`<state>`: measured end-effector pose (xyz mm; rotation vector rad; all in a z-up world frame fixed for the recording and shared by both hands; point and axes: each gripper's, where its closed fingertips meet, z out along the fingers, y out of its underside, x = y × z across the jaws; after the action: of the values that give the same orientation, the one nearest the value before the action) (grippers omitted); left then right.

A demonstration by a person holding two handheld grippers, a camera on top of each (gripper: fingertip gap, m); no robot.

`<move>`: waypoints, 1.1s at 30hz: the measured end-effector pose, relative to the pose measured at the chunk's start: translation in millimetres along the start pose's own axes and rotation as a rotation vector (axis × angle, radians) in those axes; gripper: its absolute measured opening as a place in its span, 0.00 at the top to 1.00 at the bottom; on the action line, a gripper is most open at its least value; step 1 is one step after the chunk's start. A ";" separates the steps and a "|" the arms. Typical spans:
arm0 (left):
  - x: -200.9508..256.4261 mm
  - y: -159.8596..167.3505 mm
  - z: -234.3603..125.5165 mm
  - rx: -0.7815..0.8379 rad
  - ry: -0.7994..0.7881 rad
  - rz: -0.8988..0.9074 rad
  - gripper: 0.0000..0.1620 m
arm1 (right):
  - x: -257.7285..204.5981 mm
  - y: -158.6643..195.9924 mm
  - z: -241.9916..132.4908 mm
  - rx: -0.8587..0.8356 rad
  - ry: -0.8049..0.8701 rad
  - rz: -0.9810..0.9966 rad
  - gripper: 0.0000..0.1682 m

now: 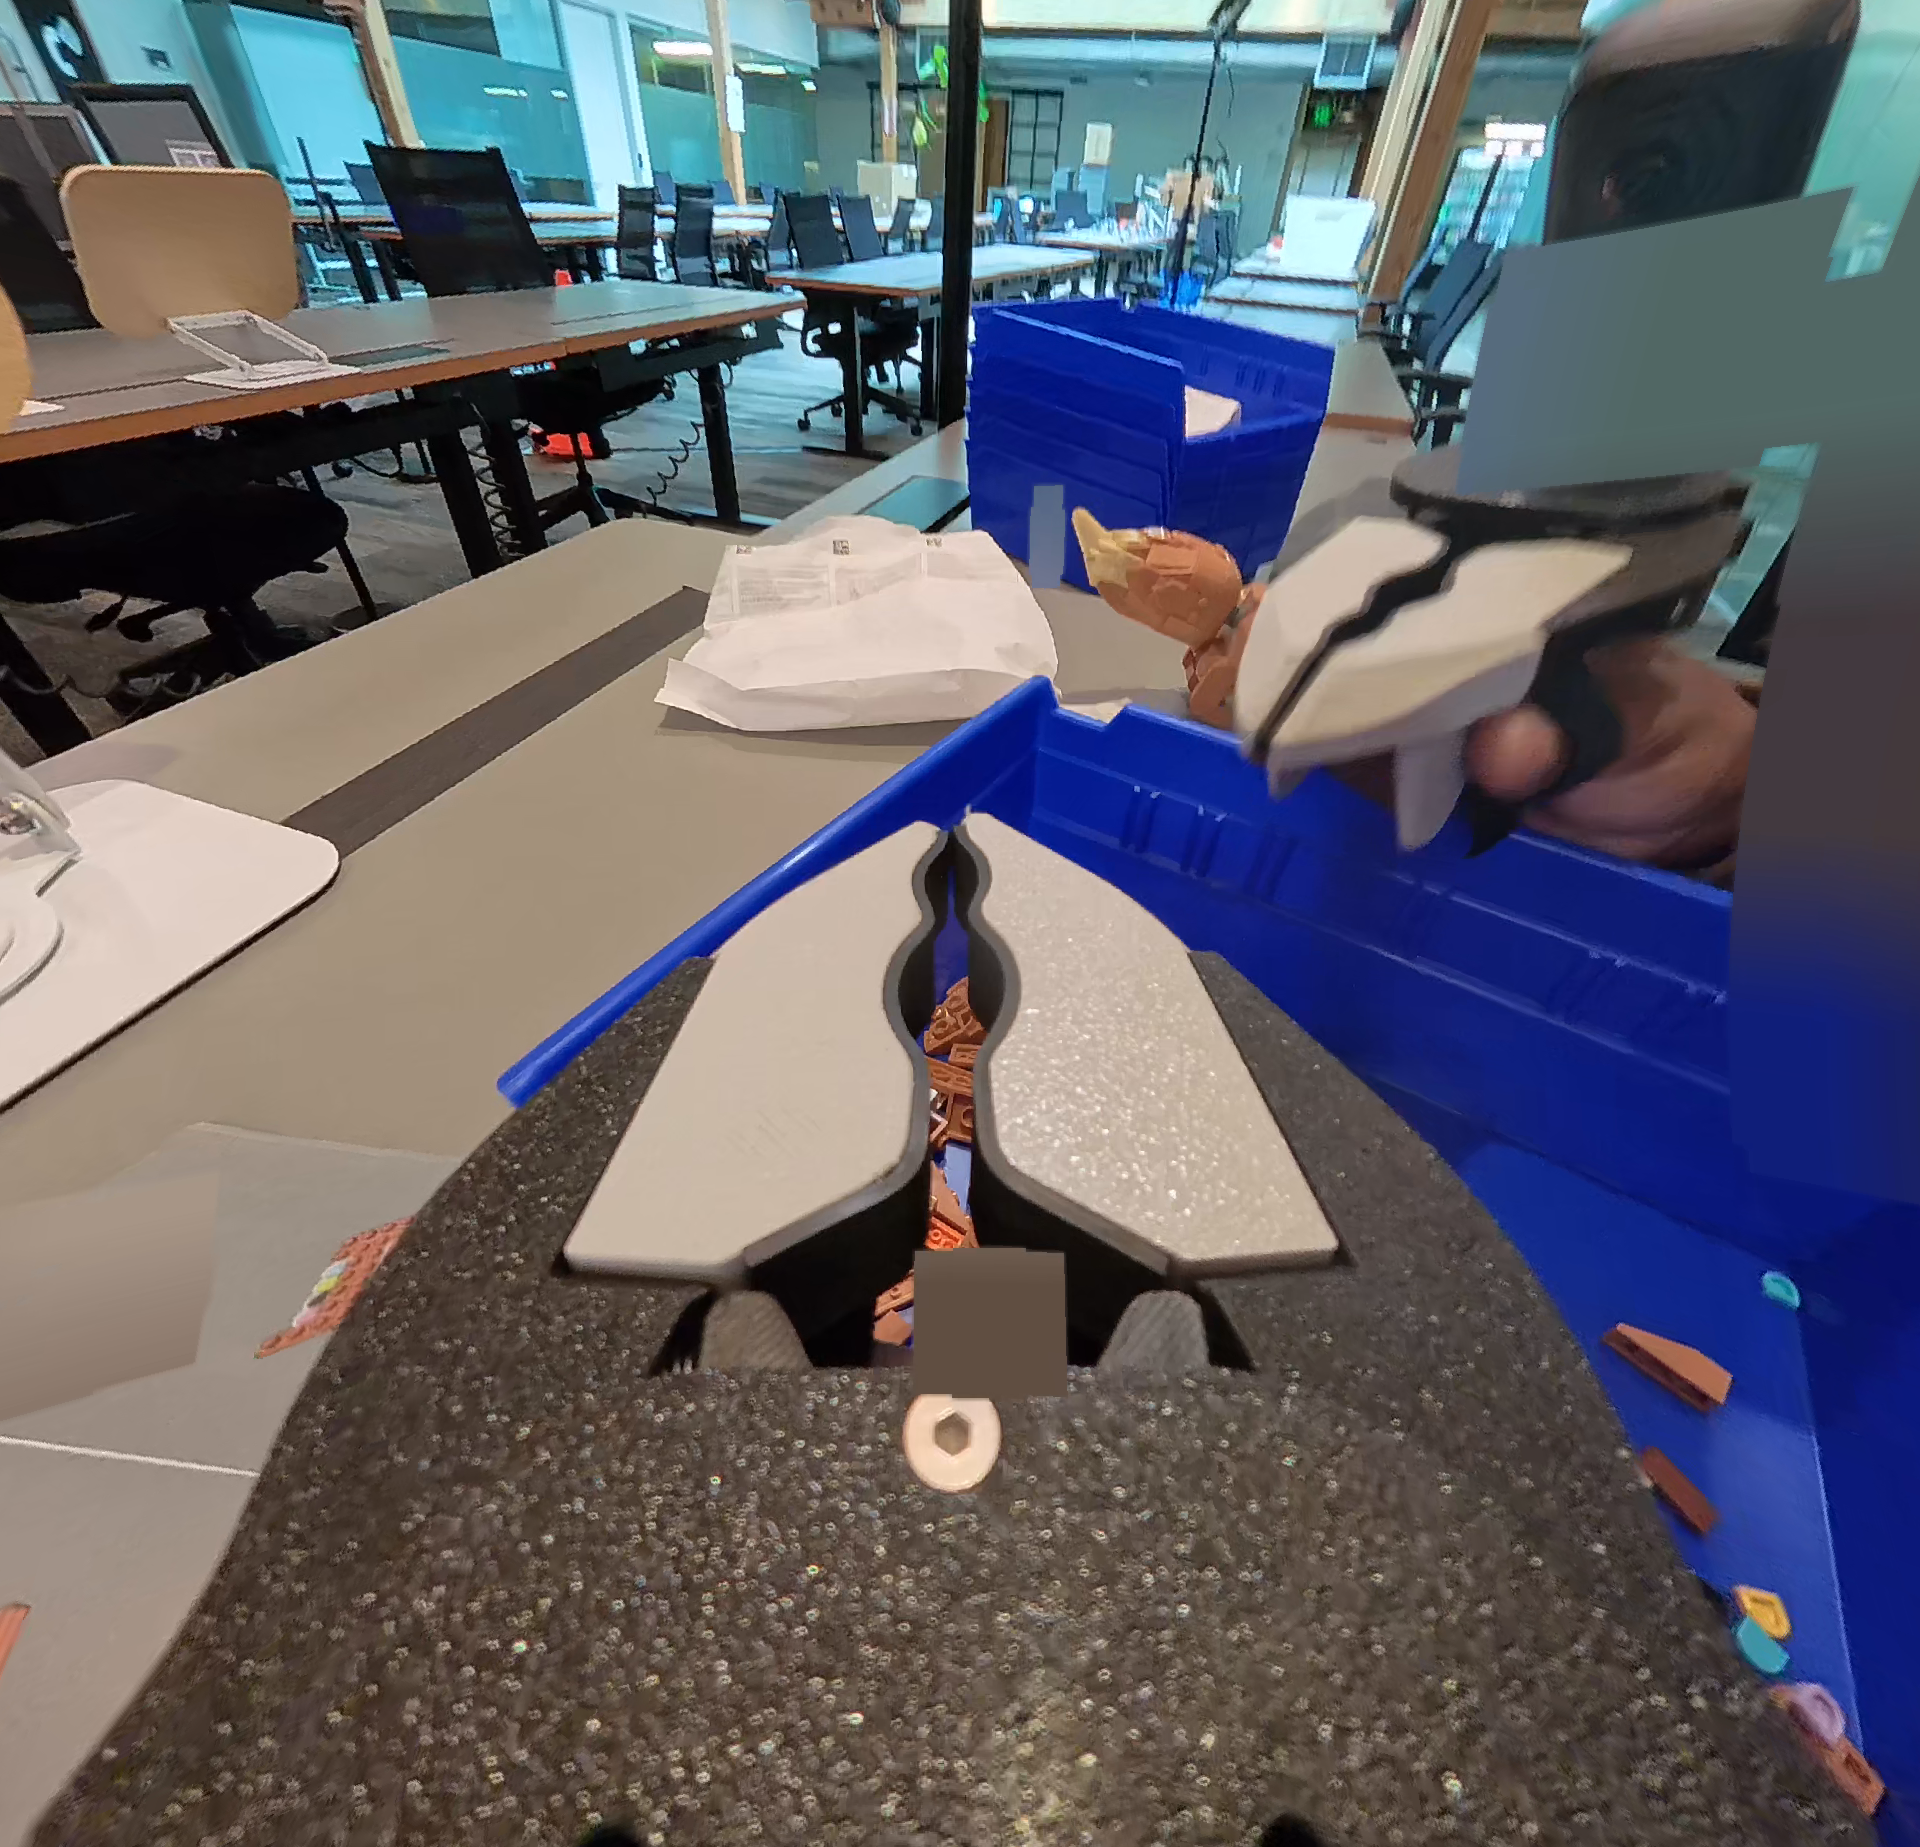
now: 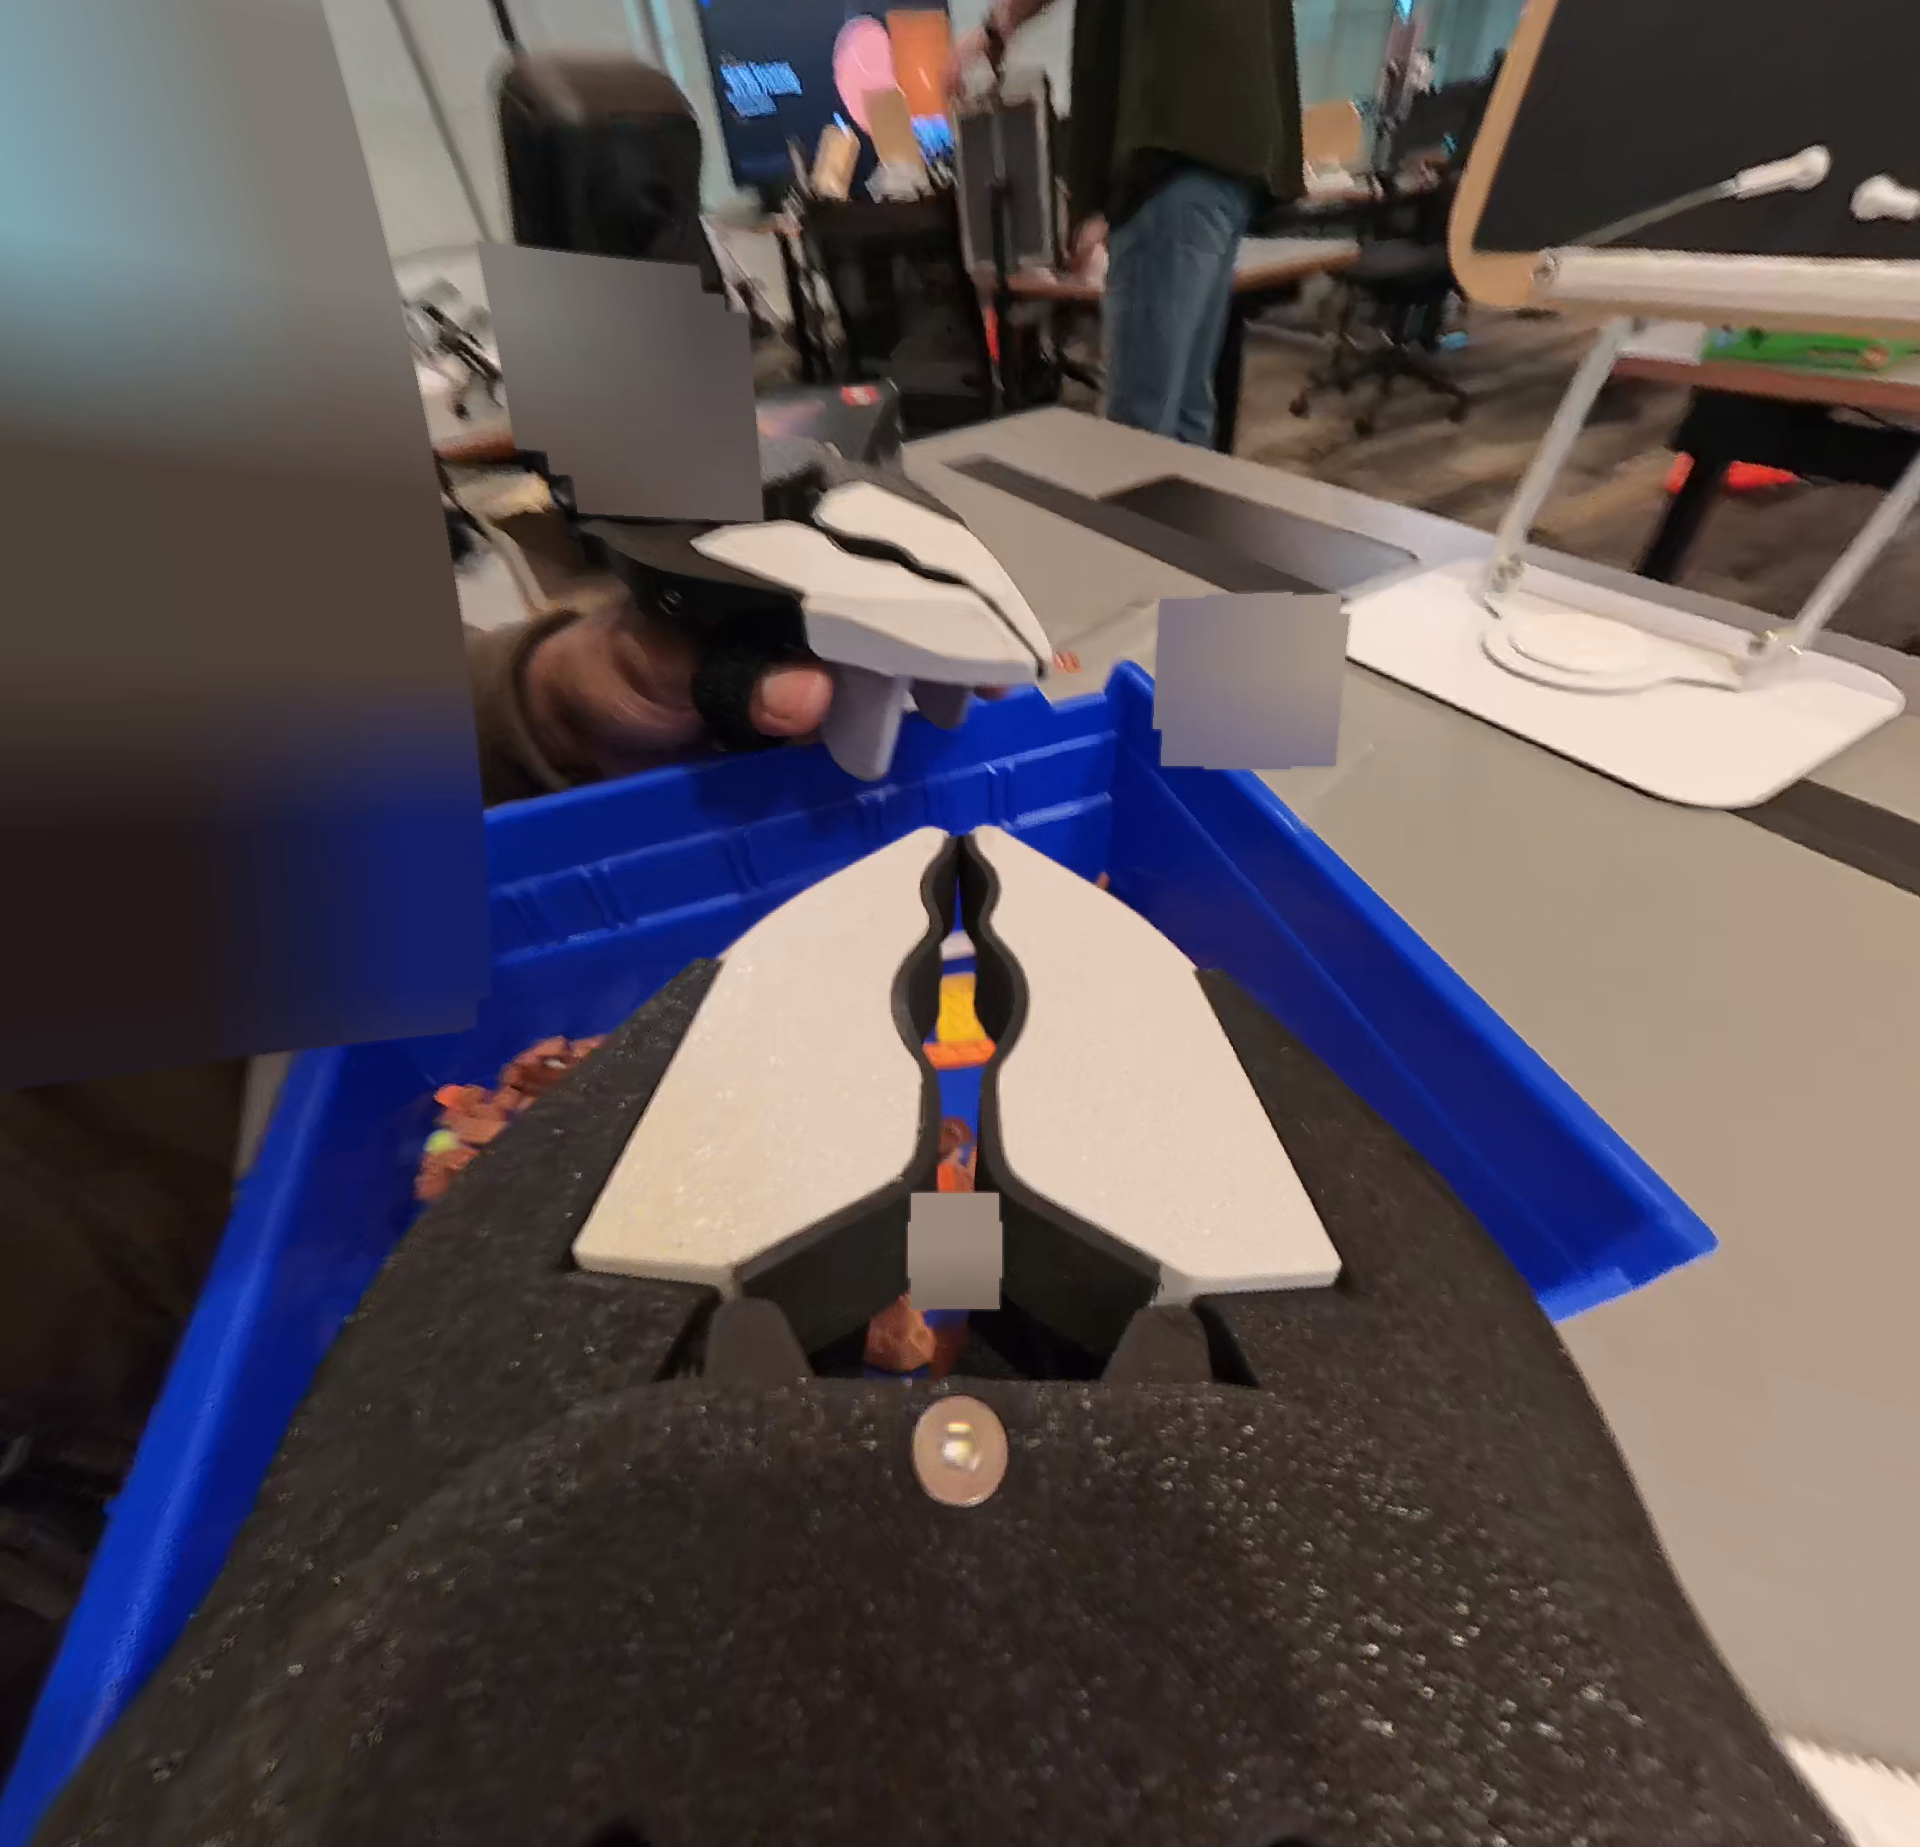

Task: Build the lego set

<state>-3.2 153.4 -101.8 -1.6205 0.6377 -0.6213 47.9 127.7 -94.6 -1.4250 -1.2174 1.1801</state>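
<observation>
— How far along are you?

— Partway, I'm judging. A brown, partly built brick figure (image 1: pixel 1174 592) is standing on the grey surface (image 1: pixel 468 862), just past the far wall of the blue plastic bin (image 1: pixel 1351 924). Loose brown bricks (image 1: pixel 951 1059) are lying in the bin, so plenty is left.

— And your tools?

— I'm holding my left tool (image 1: pixel 958 841) and right tool (image 2: pixel 958 841) over the bin, both with fingers nearly touching at the tips, gripping nothing.
</observation>
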 end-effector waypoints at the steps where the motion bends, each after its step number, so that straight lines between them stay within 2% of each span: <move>1: 1.3 0.5 1.3 -0.014 0.003 0.017 1.00 | -1.3 -6.5 -4.6 0.040 -0.016 0.015 1.00; 4: 7.9 5.9 7.5 -0.114 0.025 0.124 0.91 | -1.1 -30.7 -27.9 0.165 -0.017 0.032 1.00; 6: 15.3 13.9 11.6 -0.231 0.063 0.237 0.85 | 0.0 -33.9 -40.8 0.169 -0.006 0.036 1.00; 9: 28.6 30.1 15.4 -0.438 0.165 0.407 0.81 | -1.5 -13.9 -47.8 0.066 -0.009 0.057 1.00; 13: 46.2 61.1 22.8 -0.731 0.366 0.543 0.77 | -4.8 17.8 -53.7 -0.055 0.016 0.038 1.00; 16: 44.2 88.8 30.1 -0.946 0.466 0.729 0.73 | -9.4 19.5 -62.8 -0.050 0.033 0.019 1.00; 18: 44.9 99.6 38.9 -1.037 0.507 0.788 0.71 | -11.6 16.2 -69.0 -0.024 0.039 0.020 1.00; 23: 52.4 115.1 58.3 -1.113 0.601 0.804 0.70 | -13.4 8.9 -81.6 0.031 0.045 0.002 1.00; 29: 51.6 132.6 67.8 -1.167 0.612 0.797 0.72 | -9.6 -8.7 -103.2 0.092 0.090 -0.068 1.00; 33: 50.3 131.7 73.5 -1.158 0.588 0.784 0.74 | -4.2 -7.9 -114.4 0.093 0.109 -0.060 1.00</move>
<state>76.1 152.6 -239.7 -1.9447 2.2278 -0.0667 159.6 119.3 -69.7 -1.3565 -1.1080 1.0903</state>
